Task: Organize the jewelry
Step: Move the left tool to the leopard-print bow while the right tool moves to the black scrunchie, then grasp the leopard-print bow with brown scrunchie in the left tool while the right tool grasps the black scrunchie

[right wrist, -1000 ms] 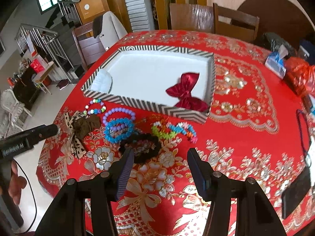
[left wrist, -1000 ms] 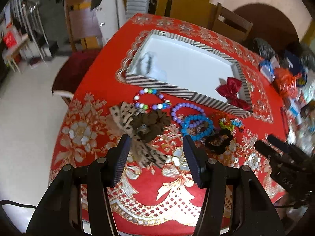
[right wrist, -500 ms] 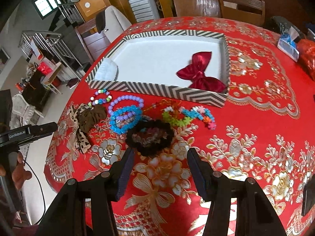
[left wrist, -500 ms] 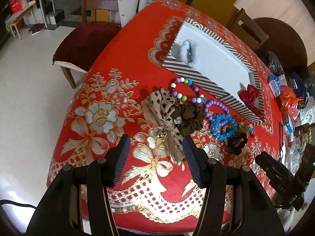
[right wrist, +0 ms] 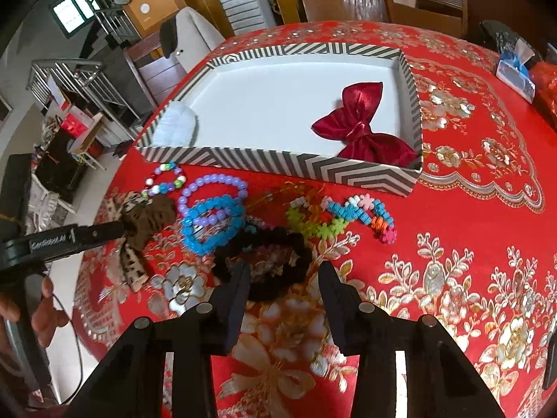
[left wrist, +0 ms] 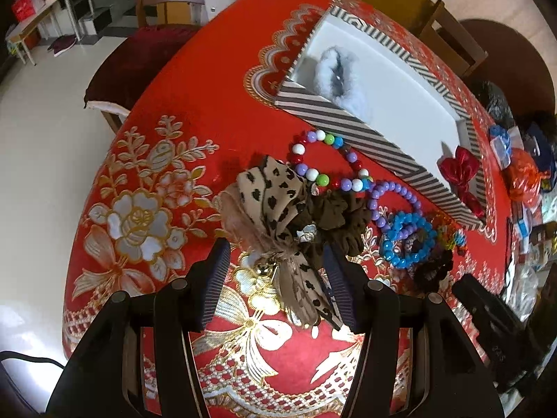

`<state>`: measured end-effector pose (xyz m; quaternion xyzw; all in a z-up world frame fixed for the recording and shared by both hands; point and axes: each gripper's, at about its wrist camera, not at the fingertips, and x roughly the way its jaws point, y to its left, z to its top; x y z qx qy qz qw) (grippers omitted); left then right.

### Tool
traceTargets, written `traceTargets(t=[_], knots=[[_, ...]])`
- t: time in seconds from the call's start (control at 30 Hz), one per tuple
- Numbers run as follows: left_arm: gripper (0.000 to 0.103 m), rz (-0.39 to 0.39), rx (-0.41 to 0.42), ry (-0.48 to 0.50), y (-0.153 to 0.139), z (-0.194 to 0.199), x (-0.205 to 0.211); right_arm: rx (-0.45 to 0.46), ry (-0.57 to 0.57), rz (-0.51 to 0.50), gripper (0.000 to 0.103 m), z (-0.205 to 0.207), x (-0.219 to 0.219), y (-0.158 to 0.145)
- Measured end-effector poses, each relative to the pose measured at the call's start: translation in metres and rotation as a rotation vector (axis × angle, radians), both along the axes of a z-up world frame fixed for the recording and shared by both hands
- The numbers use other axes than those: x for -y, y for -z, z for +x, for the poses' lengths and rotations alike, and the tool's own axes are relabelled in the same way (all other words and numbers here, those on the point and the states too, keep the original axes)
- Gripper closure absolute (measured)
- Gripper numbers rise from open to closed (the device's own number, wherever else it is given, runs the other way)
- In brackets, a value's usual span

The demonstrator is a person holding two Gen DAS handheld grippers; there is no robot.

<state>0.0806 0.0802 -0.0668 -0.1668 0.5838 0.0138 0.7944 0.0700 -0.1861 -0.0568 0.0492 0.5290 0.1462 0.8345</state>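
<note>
Left gripper [left wrist: 276,280] has closed in over the last second: spread jaws now straddle the leopard bow [left wrist: 275,202], centre frame, on the red worktop [left wrist: 195,104]. Right gripper [right wrist: 283,292], also spread, has dropped onto the black scrunchie [right wrist: 268,257]. Both likely about to pinch. Striped box [right wrist: 278,165] holds only a red bow [right wrist: 358,125] and white fluff [right wrist: 175,122]; most pieces remain outside.

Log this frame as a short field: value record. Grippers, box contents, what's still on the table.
left gripper: open, jaws either side of the leopard-print bow
right gripper: open, just short of the black scrunchie
striped box: holds red bow and white fluffy piece
loose on tablecloth: multicolour bead bracelet, purple bracelet, blue bracelet, brown scrunchie, bright plastic-link bracelets
grasped: nothing yet
</note>
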Motion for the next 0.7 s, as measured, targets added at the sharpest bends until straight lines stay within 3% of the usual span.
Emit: traceTargets(t=[0.1, 0.33, 0.4, 0.57, 0.7], knots=[[0.048, 0.021, -0.008, 0.017, 0.005, 0.003, 0.003, -0.008, 0.011, -0.022, 0.067, 0.009, -0.001, 0.007], [0.050, 0.014, -0.023, 0.028, 0.014, 0.008, 0.005, -0.035, 0.014, 0.043, 0.095, 0.019, 0.004, 0.022], [0.072, 0.007, -0.023, 0.044, 0.015, 0.009, 0.007, -0.034, 0.013, 0.048, 0.097, 0.015, 0.006, 0.020], [0.087, 0.013, 0.010, 0.059, 0.006, 0.004, 0.009, -0.002, 0.010, 0.069, 0.098, 0.002, 0.016, 0.000], [0.089, -0.015, 0.028, 0.058, -0.007, -0.005, 0.003, 0.034, 0.016, 0.087, 0.098, -0.007, 0.026, -0.020]])
